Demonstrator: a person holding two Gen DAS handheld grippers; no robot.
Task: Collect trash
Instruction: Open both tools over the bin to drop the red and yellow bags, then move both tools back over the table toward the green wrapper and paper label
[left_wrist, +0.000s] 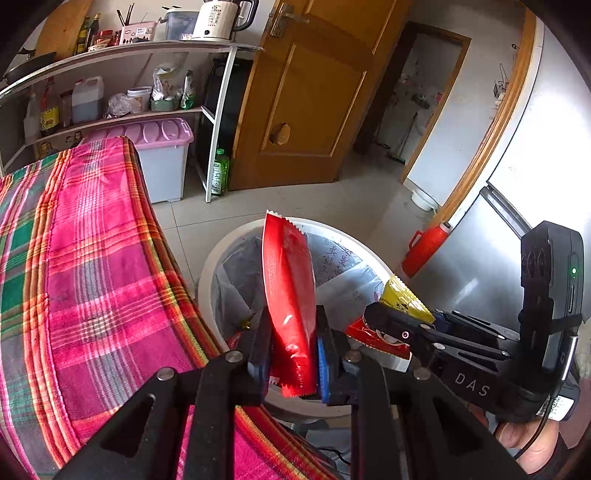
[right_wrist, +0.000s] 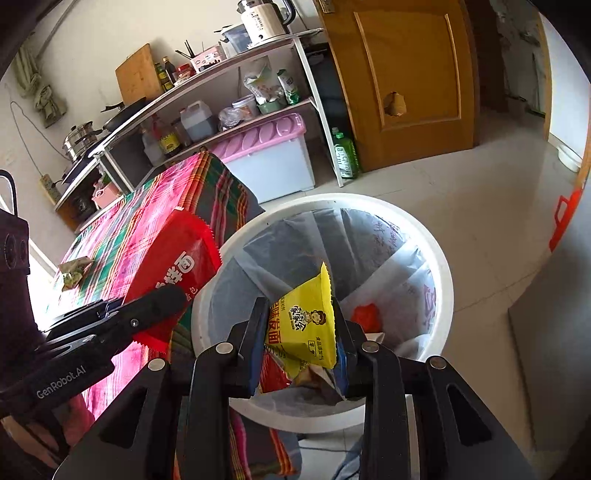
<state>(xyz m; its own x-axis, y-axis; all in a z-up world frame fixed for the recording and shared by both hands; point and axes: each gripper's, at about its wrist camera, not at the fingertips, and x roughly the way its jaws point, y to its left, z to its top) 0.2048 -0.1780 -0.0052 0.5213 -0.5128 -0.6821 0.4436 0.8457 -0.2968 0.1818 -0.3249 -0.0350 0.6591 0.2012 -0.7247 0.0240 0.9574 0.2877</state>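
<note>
My left gripper (left_wrist: 293, 354) is shut on a red snack wrapper (left_wrist: 290, 295) and holds it upright over the near rim of a white trash bin (left_wrist: 207, 269) lined with a clear bag. My right gripper (right_wrist: 301, 343) is shut on a yellow noodle packet (right_wrist: 306, 321) above the same bin (right_wrist: 443, 273). The right gripper also shows in the left wrist view (left_wrist: 388, 317), the left one with the red wrapper (right_wrist: 173, 254) in the right wrist view. A red scrap (right_wrist: 365, 317) lies inside the bin. A greenish wrapper (right_wrist: 74, 273) lies on the table.
The table with a pink-green plaid cloth (left_wrist: 85, 266) stands left of the bin. Behind are a shelf rack (left_wrist: 218, 110) with bottles and a kettle, a pink-lidded storage box (left_wrist: 166, 155), a green bottle (left_wrist: 220, 173), a wooden door (left_wrist: 306, 92), a red thermos (left_wrist: 424, 251) and a fridge (left_wrist: 535, 155).
</note>
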